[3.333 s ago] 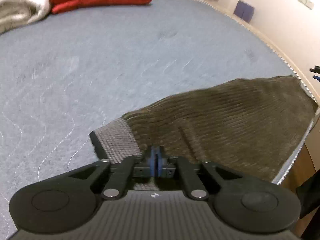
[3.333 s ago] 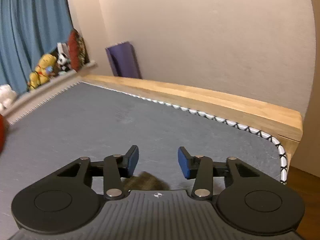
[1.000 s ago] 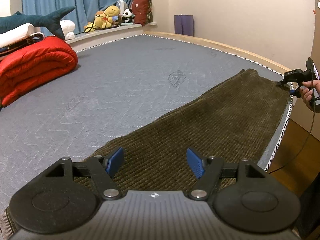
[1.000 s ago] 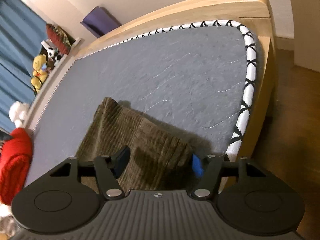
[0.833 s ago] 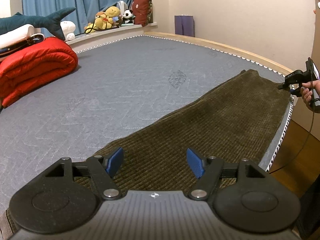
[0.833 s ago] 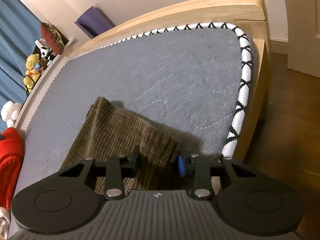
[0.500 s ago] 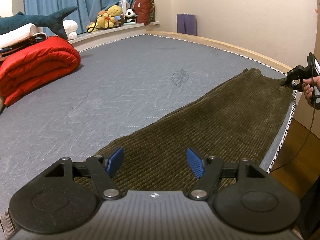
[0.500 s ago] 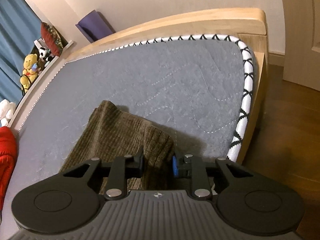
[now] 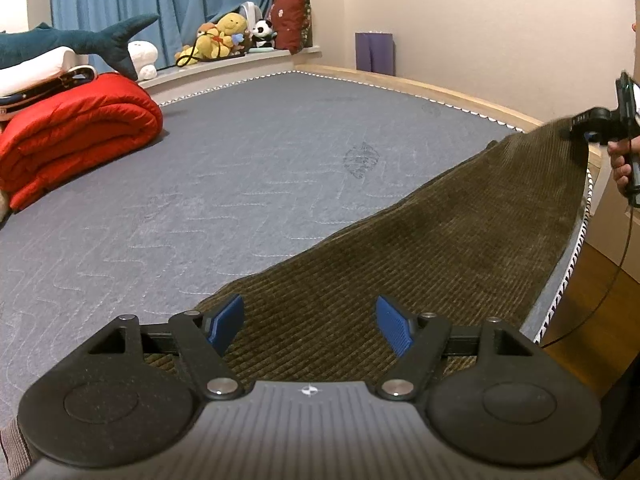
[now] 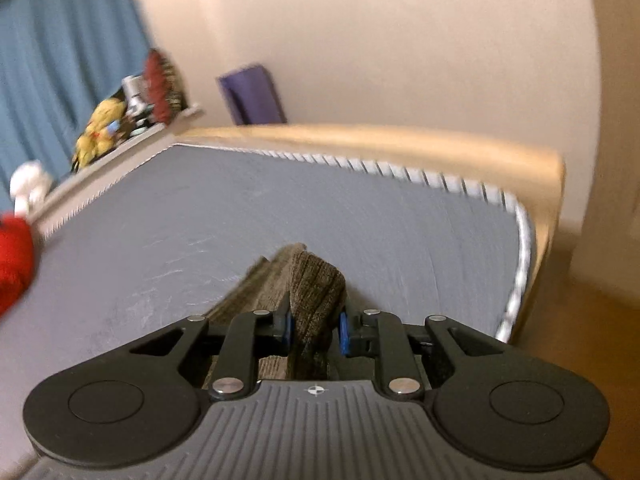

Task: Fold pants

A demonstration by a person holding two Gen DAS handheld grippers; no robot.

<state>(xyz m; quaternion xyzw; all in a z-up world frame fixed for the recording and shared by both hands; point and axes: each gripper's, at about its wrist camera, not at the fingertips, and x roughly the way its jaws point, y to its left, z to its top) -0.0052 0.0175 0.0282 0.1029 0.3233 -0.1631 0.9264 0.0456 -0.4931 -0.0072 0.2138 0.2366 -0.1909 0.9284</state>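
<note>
Dark olive corduroy pants [image 9: 452, 240] lie folded lengthwise along the near edge of a grey mattress [image 9: 240, 184]. My left gripper [image 9: 308, 326] is open and empty, hovering just above the pants near their waist end. My right gripper [image 10: 314, 330] is shut on the leg end of the pants [image 10: 316, 284], which bunches up between the blue pads. In the left wrist view the right gripper [image 9: 592, 128] holds that far end lifted off the mattress.
A rolled red duvet [image 9: 76, 136] lies at the far left of the mattress. Plush toys [image 9: 220, 40] and a cushion sit on the window ledge. The wooden bed frame [image 10: 400, 144] and mattress edge [image 9: 568, 272] border the pants; floor lies beyond.
My right gripper closed on the leg end of the pants and lifted it off the mattress. My left gripper, shut on the waistband 3.3 s ago, is open and has stayed nearly still.
</note>
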